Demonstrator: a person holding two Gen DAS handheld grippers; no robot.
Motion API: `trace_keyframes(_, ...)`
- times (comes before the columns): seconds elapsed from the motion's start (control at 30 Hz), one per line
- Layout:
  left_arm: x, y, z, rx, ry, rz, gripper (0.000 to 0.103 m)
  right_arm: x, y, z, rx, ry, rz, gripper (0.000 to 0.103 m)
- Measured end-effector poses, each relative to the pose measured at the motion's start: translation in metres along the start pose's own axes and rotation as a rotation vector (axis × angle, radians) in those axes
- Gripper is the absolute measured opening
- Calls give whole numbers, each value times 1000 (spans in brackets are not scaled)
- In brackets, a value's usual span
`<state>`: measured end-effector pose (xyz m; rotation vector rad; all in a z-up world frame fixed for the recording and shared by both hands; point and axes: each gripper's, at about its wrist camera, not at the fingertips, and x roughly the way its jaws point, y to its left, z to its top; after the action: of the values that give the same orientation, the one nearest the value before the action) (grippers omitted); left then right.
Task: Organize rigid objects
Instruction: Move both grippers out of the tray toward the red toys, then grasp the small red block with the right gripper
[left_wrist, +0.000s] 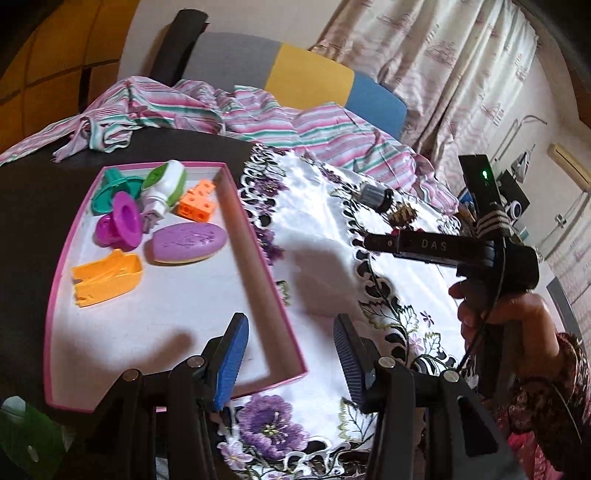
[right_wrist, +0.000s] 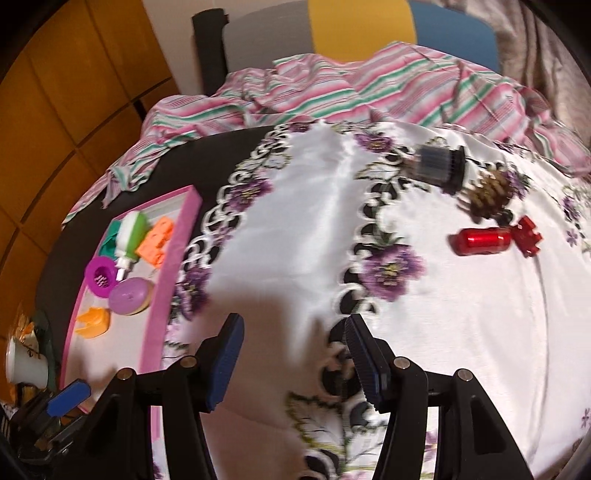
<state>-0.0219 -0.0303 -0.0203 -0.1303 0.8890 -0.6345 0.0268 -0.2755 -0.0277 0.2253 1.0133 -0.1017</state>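
Nearest, the left gripper (left_wrist: 288, 358) and right gripper (right_wrist: 293, 363) are held with fingers parted and empty, while sorted toys are gathered in the pink tray (left_wrist: 258, 236) and a red cylinder (right_wrist: 482, 240) waits farther right on the cloth (right_wrist: 295, 229).

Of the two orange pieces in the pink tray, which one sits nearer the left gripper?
The flat orange scoop-like piece, alone toward the left gripper; the orange holed block lies farther back.
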Motion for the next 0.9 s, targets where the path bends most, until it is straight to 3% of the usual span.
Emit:
trace_keyframes(0.5,39,-64,6,138,91,-64,48,1,-86,8,45,24,-130,62)
trace_keyframes(0.7,56,-86,8,180,136,-92,48,-3,-149,13,173,37,-194,62)
trace_keyframes(0.8,60,-93,7,193,148,-101,48,-8,-191,24,252,5,-261,62)
trace_keyframes(0.9,63,-97,4,193,156,-110,48,-11,-224,40,320,-69,-254,62)
